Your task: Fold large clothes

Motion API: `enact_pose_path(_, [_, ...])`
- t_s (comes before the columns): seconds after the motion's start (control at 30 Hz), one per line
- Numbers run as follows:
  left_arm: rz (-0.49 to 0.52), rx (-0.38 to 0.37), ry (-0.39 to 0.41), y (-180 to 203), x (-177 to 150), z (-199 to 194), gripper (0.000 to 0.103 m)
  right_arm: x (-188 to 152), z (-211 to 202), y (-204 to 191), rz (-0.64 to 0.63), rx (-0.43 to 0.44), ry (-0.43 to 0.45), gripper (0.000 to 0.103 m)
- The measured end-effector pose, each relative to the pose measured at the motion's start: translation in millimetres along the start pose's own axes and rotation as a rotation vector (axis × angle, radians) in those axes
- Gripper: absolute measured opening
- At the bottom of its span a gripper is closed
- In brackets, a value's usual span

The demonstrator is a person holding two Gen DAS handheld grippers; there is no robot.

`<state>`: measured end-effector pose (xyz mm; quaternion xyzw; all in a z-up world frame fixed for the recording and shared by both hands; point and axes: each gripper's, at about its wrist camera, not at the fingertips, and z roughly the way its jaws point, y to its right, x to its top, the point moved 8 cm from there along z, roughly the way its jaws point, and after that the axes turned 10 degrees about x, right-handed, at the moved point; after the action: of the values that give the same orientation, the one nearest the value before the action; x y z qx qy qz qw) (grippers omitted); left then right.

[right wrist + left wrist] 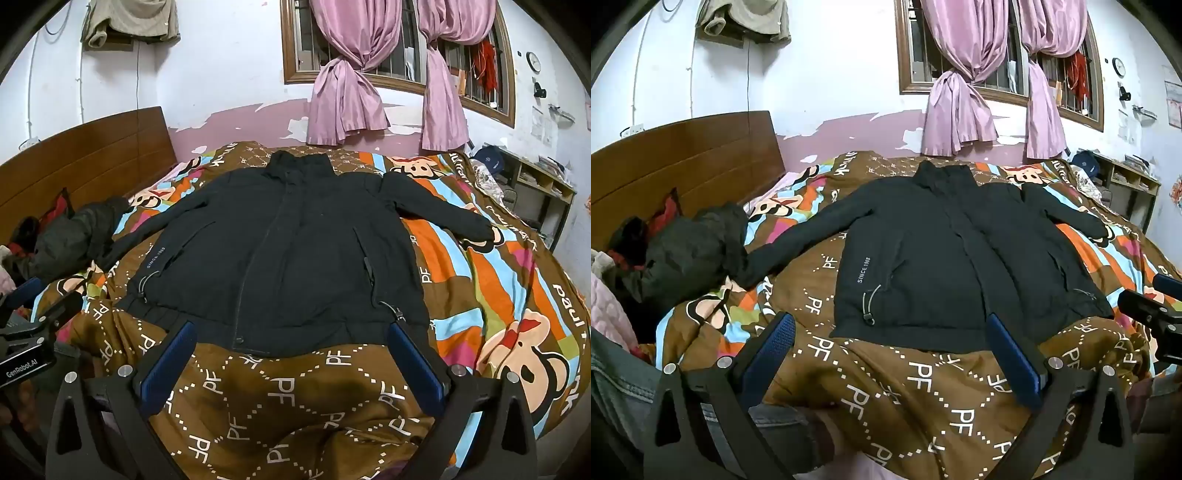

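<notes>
Zero folds done so far, by my read: the black jacket (945,258) lies flat, front up and zipped, spread across the patterned quilt (905,398) on the bed. Collar sits at 12 o'clock toward the window, hem at 6 o'clock nearest the cameras. Both sleeves are fully out: one runs to 9 o'clock, its cuff touching or just beside a dark bundle of clothes (683,251) by the wooden headboard (683,162); the other reaches to 3 o'clock and ends on the quilt.

Left gripper (886,354) hovers just short of the hem, jaws wide, nothing between them, its right-hand blue pad (1012,354) over the hem edge in view but contact unclear. Right gripper (291,354) is the same: jaws wide and empty, pointed down at the hem around 6 o'clock. Each gripper shows at the edge of the other's view, so they hang side by side.

Stage looks like laid out and smoothed, ready to begin. Left to do, likely: bring each sleeve in over the body, fold the sides, then fold hem up toward collar. The dark bundle at 9 o'clock may be another garment waiting, can't tell.
</notes>
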<state>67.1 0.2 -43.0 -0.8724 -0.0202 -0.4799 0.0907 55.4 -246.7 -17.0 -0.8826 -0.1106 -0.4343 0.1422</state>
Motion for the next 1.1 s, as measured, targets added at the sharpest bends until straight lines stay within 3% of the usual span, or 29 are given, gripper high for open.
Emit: enact_pose_path(1.1, [0.007,-0.003,0.009,1.1,3.4,-3.1,0.101,0.2,0.6,1.1,0.008,-0.001,-0.005,0.103])
